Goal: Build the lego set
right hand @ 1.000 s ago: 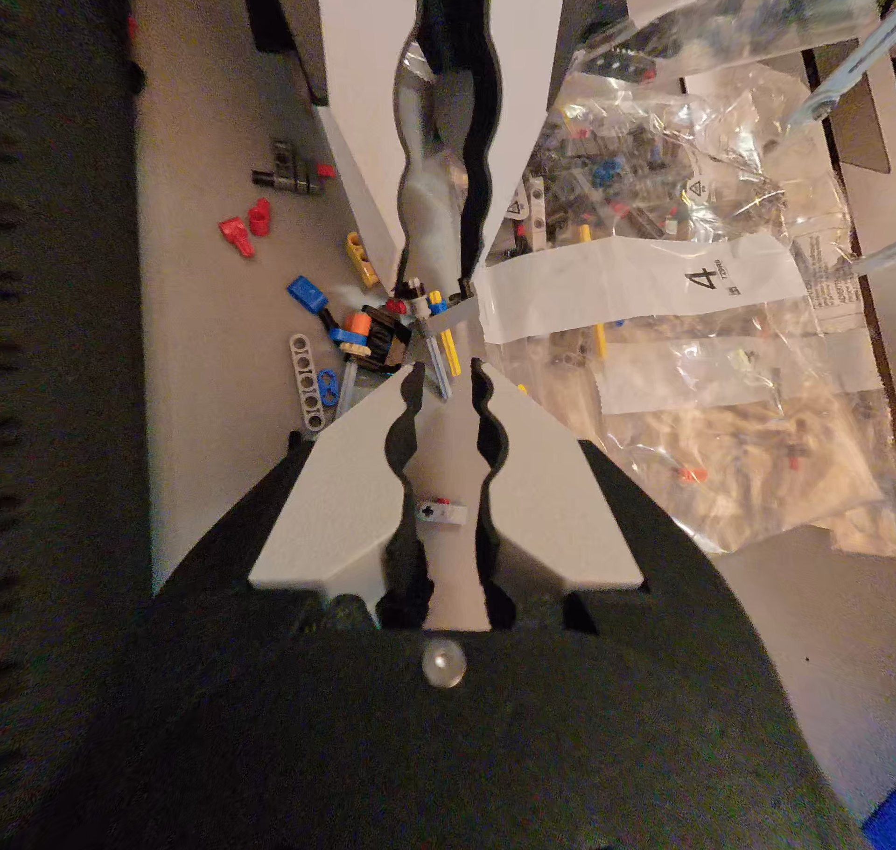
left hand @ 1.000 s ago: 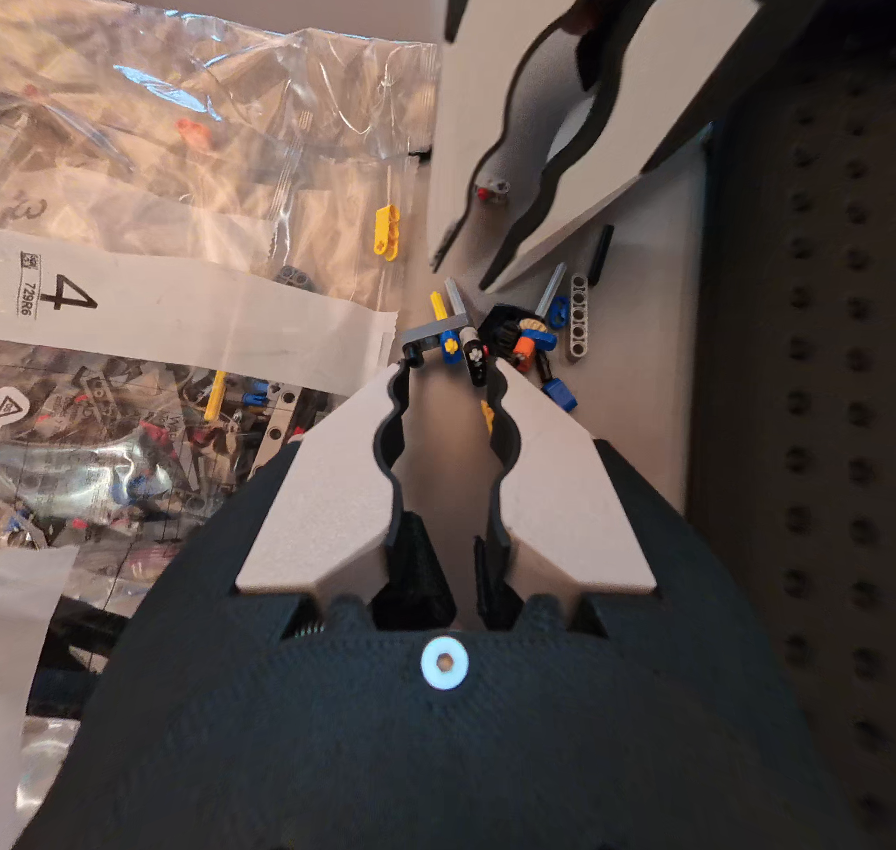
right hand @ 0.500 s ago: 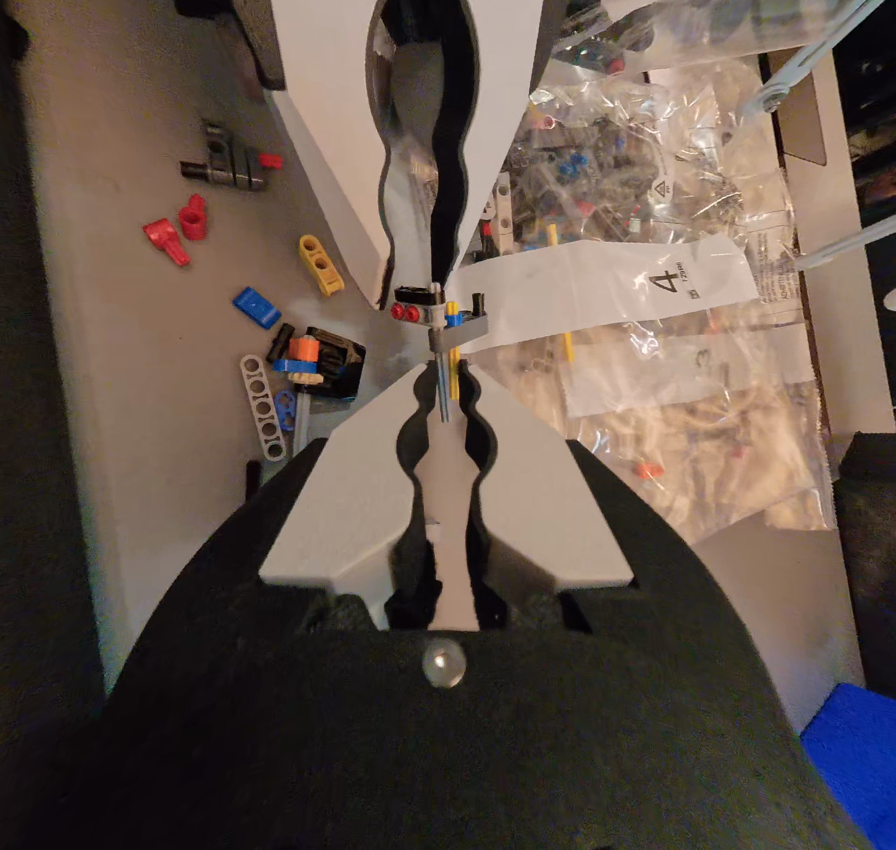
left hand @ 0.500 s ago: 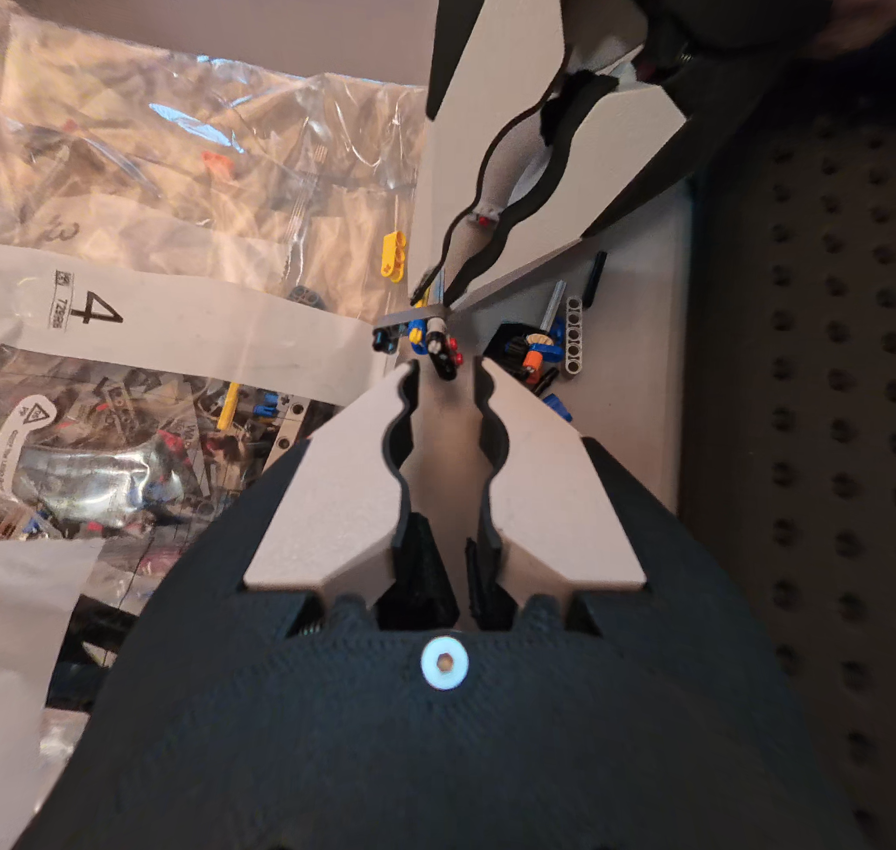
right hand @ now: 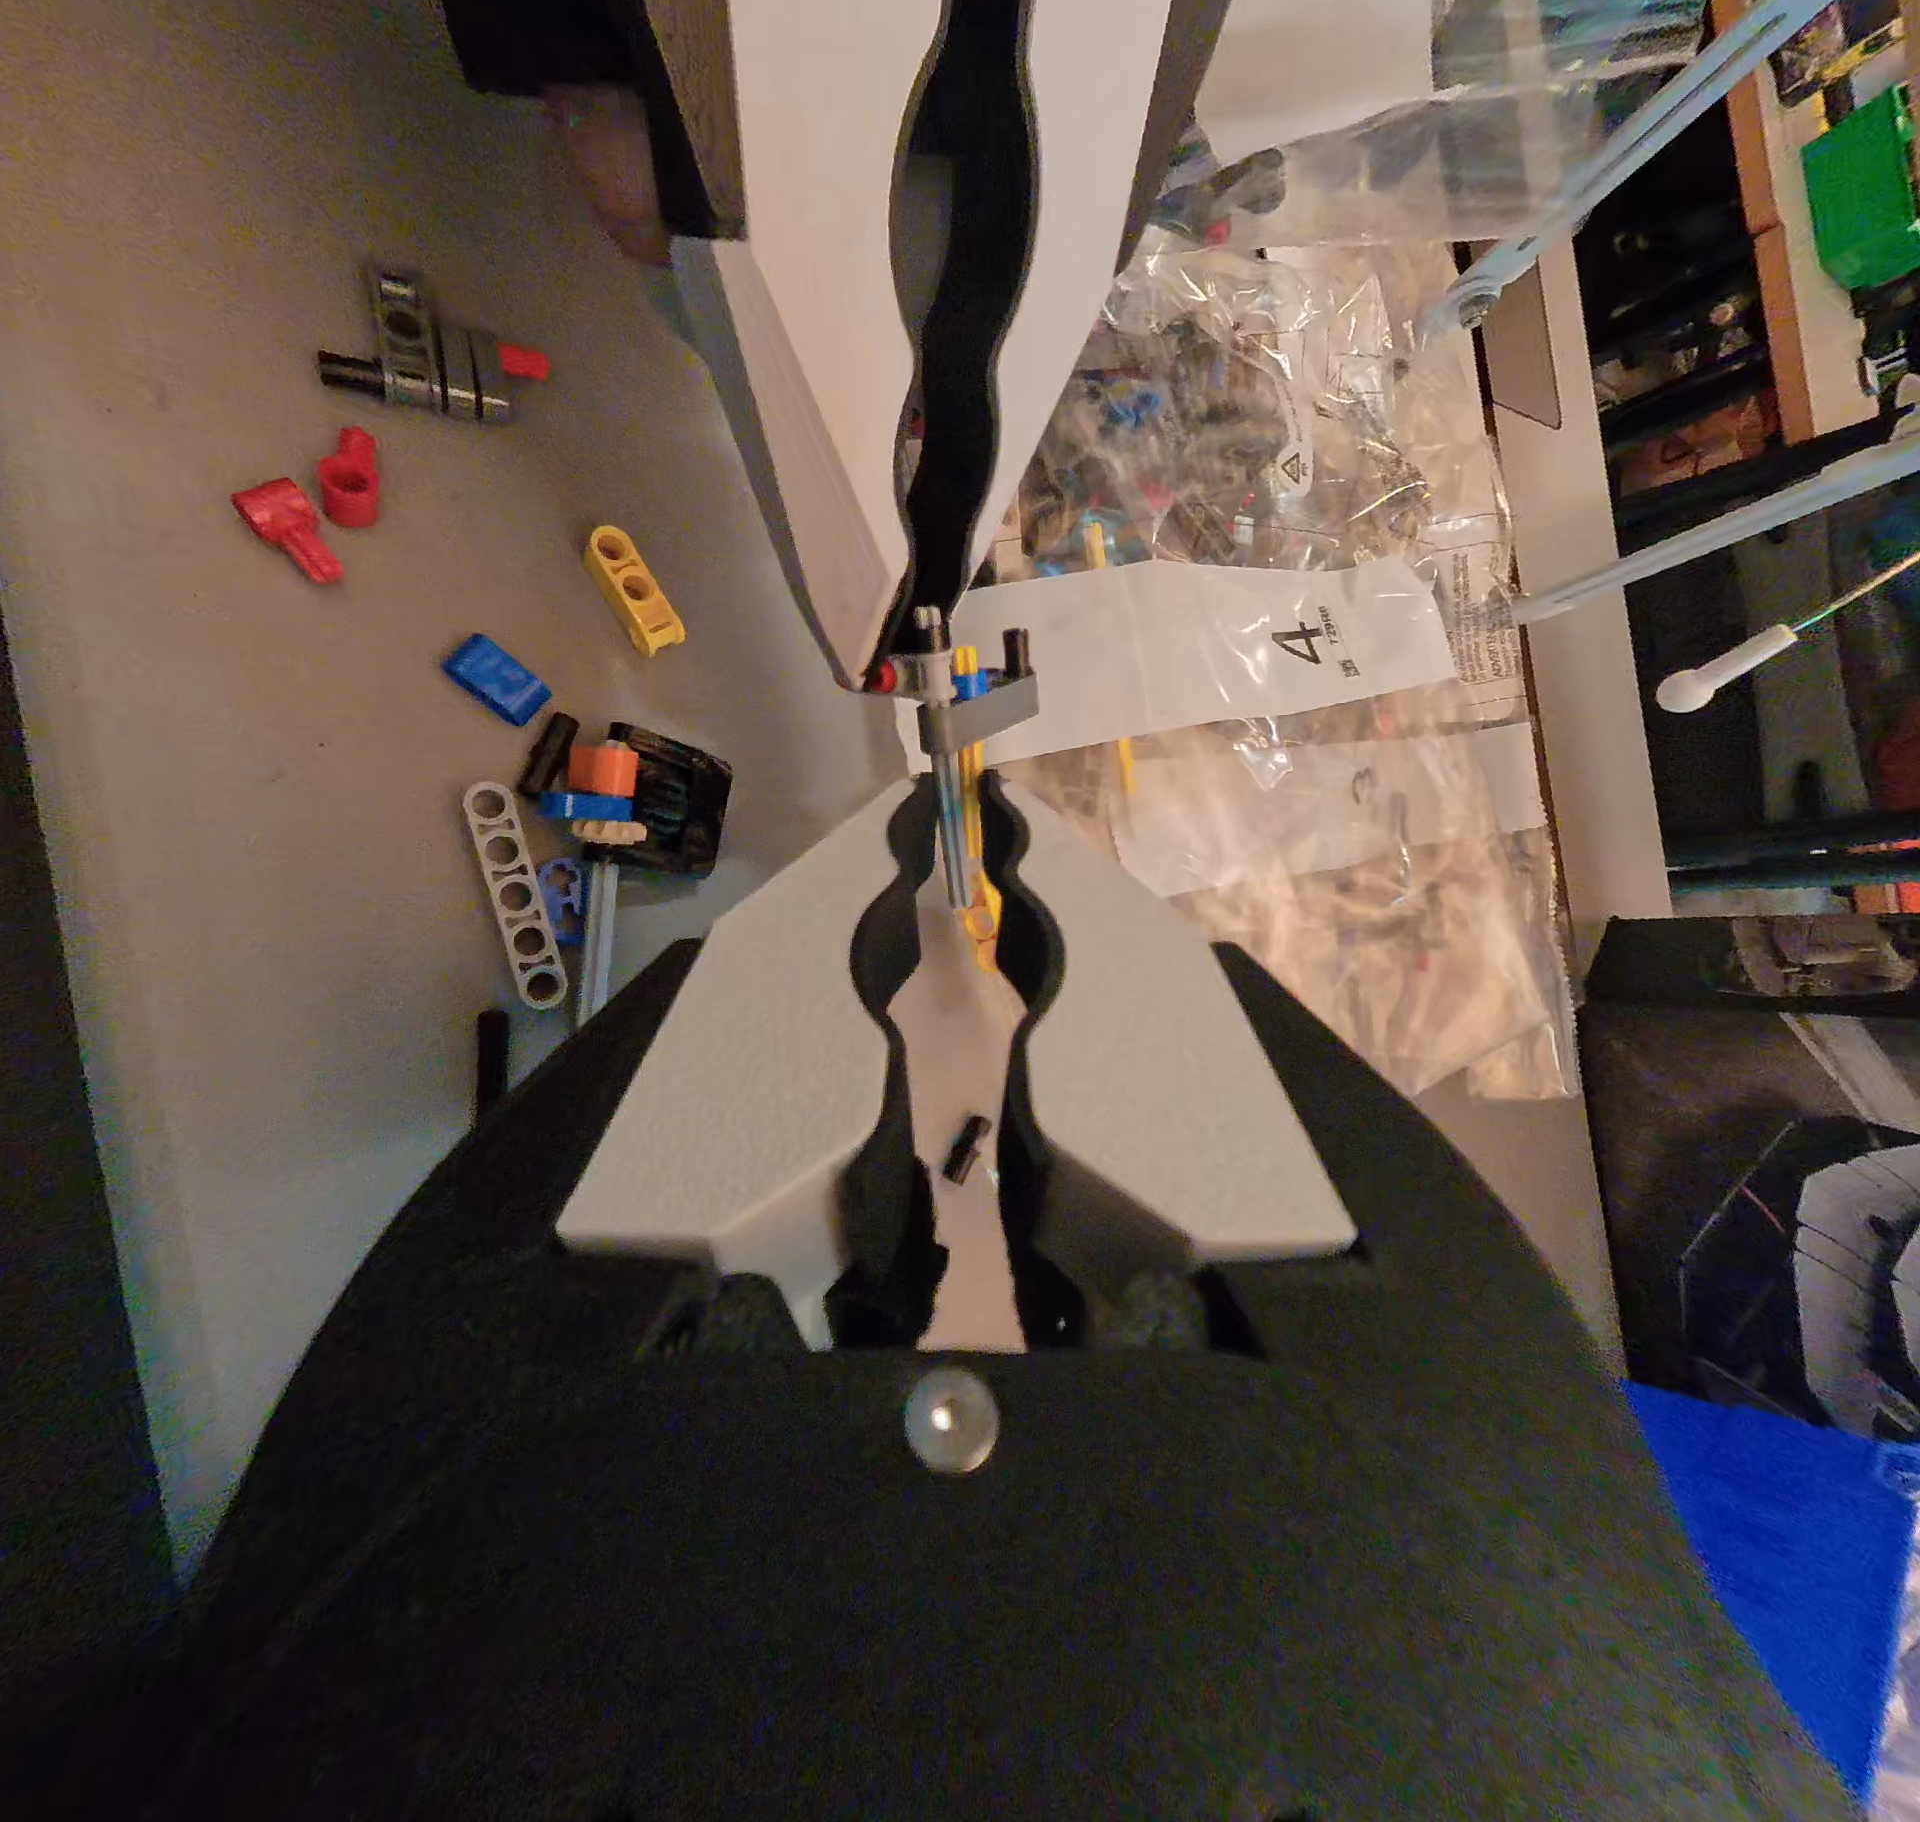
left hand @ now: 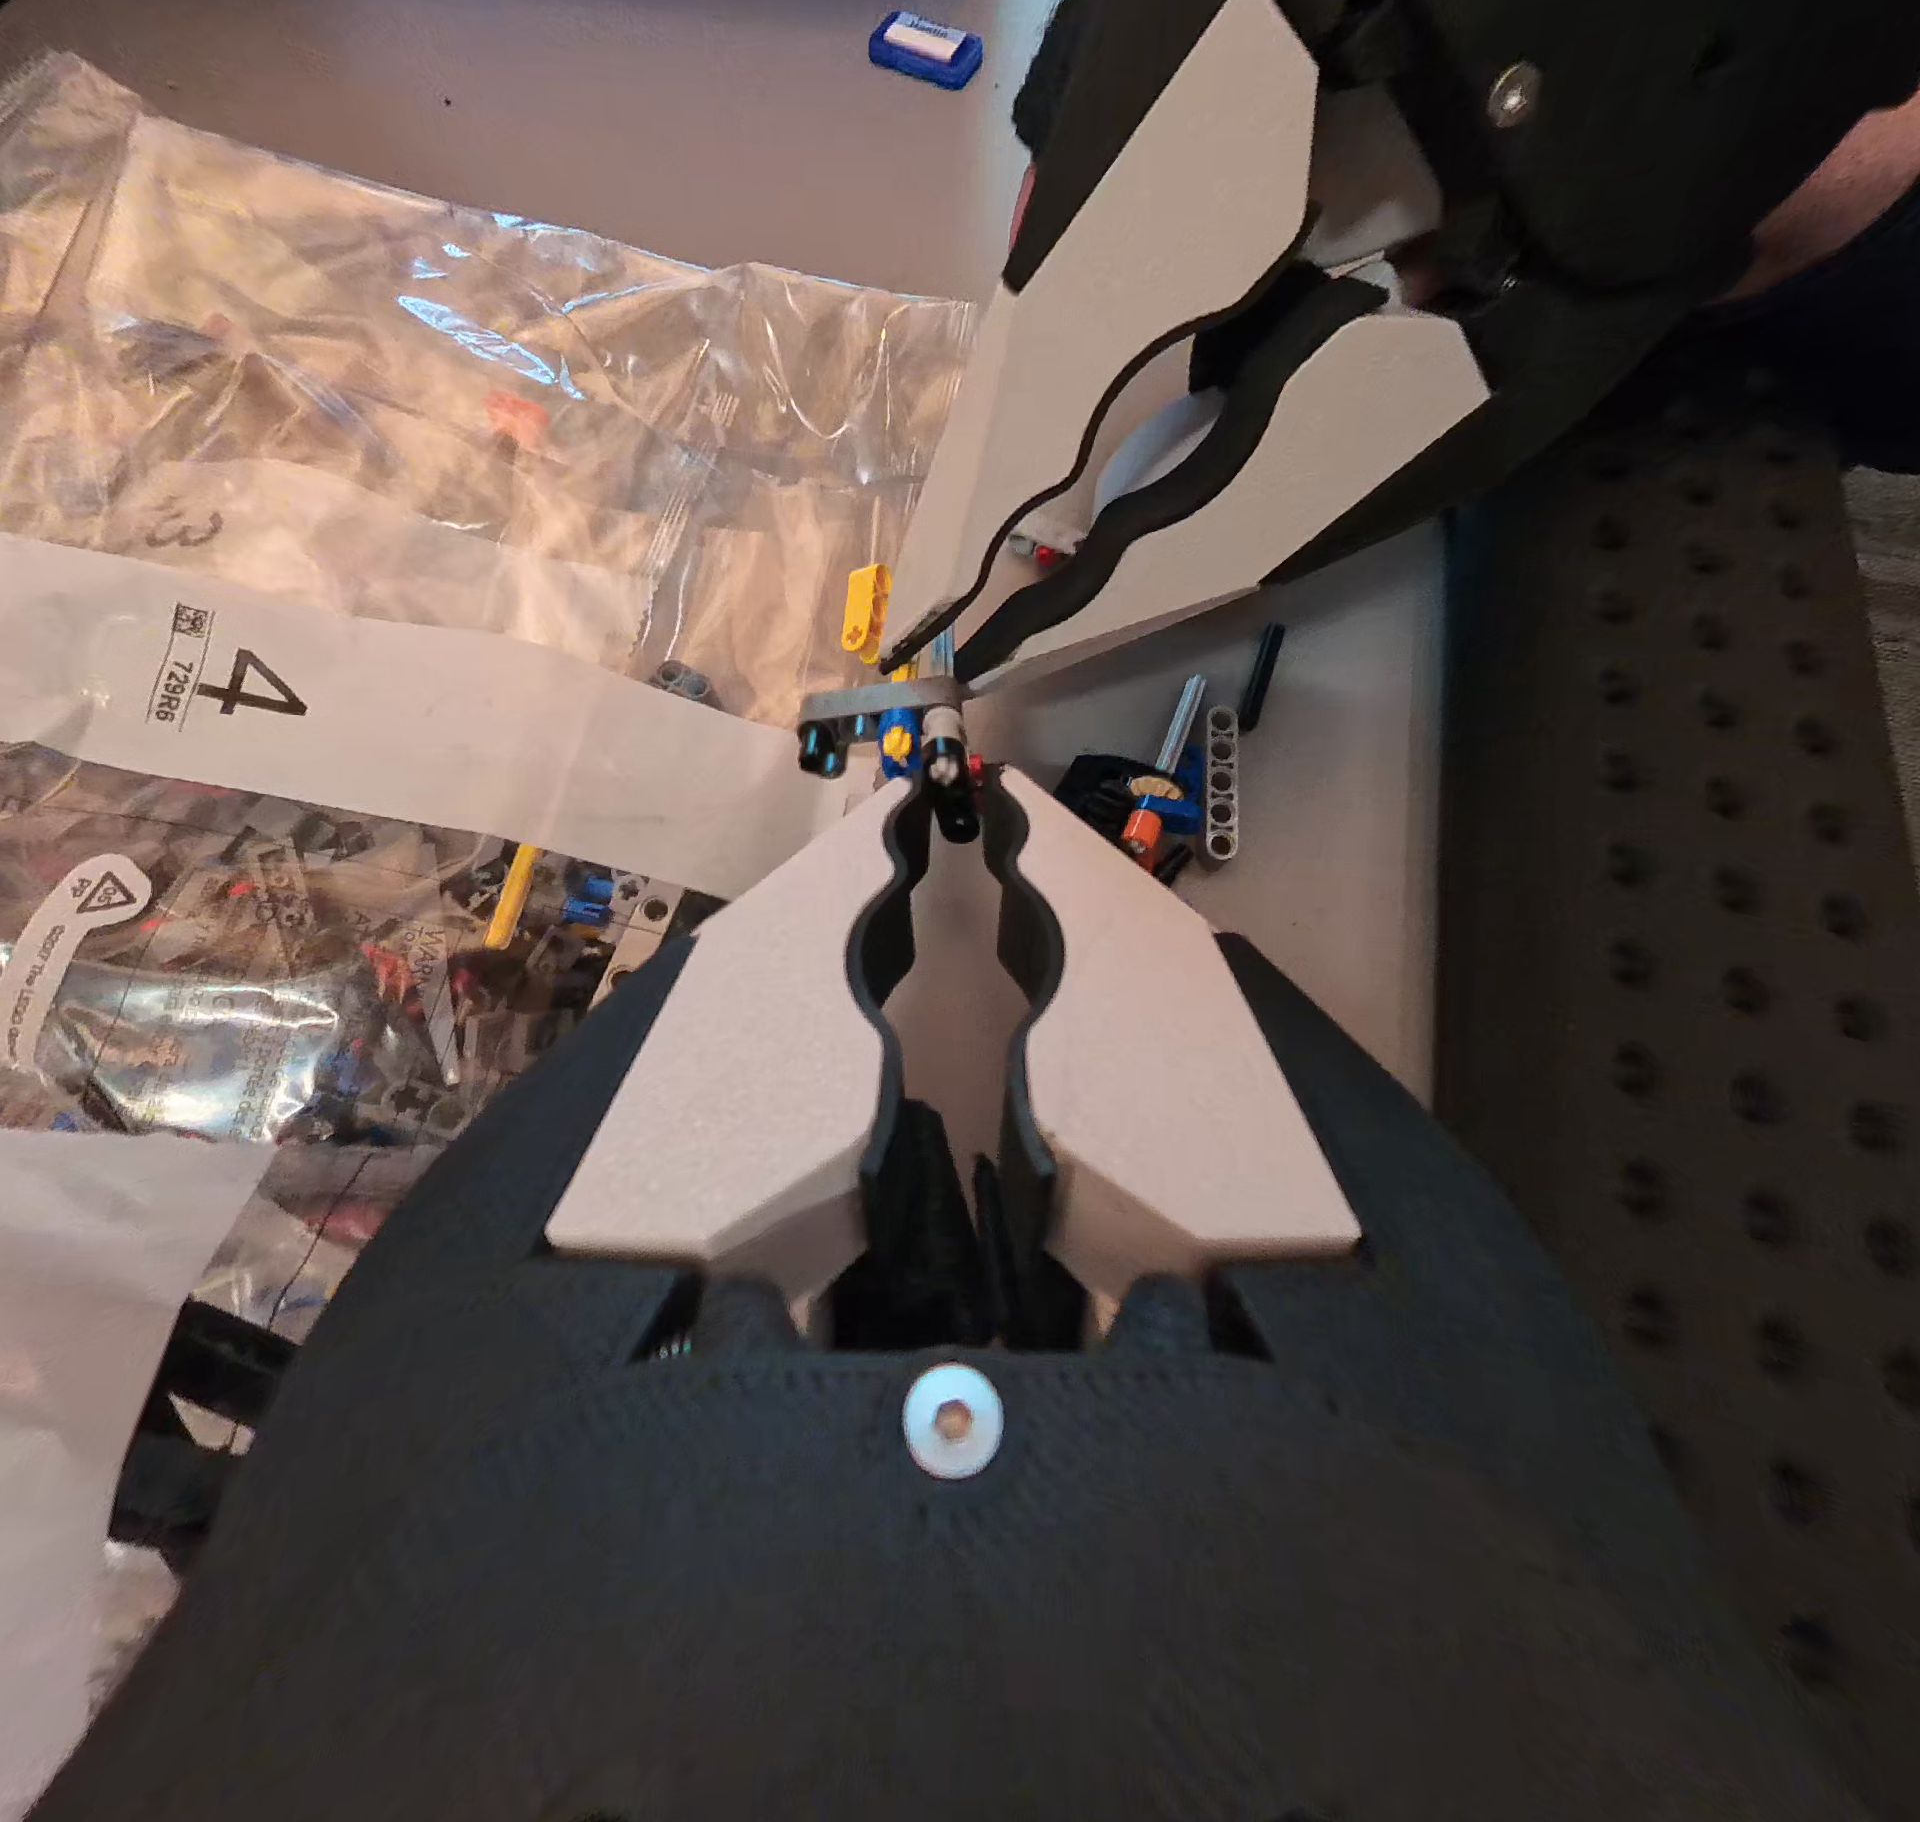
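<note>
The right gripper [right hand: 951, 796] pinches the grey and yellow axles of a small lego assembly [right hand: 961, 702], held clear of the worktop [right hand: 208, 837]. From the far side the left gripper [right hand: 914, 650] closes on the assembly's other end, near its red pins. To the left lie loose parts: a grey connector [right hand: 431, 354], two red pieces [right hand: 312, 505], a yellow beam [right hand: 634, 588], a blue tile [right hand: 497, 678], a black-and-orange cluster [right hand: 644, 796] and a grey beam [right hand: 516, 889]. Clear bags [right hand: 1299, 733] of parts lie to the right.

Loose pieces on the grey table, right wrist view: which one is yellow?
The yellow two-hole connector, lying alone between the red pieces and the blue tile; no other loose piece there is yellow.
</note>
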Motion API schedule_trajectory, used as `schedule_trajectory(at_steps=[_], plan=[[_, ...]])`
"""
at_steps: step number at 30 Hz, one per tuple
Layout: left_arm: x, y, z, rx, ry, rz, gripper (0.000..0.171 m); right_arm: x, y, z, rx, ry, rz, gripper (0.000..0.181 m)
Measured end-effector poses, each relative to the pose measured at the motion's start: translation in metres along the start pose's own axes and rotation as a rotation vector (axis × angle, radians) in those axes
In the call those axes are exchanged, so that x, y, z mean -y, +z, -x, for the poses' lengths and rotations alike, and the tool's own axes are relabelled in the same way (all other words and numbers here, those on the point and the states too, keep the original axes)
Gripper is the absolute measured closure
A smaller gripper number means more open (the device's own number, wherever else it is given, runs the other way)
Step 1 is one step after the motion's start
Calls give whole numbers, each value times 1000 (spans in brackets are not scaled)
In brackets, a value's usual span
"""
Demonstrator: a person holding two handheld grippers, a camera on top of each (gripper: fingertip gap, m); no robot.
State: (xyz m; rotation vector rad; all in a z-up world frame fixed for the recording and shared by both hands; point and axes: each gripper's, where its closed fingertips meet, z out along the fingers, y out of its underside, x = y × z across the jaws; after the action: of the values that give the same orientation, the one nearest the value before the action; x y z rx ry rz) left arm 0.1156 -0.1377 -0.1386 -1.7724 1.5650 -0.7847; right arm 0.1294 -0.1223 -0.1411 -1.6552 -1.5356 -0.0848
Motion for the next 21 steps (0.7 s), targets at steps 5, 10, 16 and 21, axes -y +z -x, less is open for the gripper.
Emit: schedule_trajectory(at_steps=[5,10,16,21], plan=[[9,-7,-3,-54,-50,-66,163,4,-8,-3,-8,-14,-54,176],[14,-11,-7,-85,-72,-103,163,4,-12,-2,-27,-59,-51,177],[18,-15,-9,-105,-79,-135,164,5,-14,0,3,-17,-71,178],[21,-17,-8,-113,-80,-160,164,9,-17,-4,2,43,-107,177]])
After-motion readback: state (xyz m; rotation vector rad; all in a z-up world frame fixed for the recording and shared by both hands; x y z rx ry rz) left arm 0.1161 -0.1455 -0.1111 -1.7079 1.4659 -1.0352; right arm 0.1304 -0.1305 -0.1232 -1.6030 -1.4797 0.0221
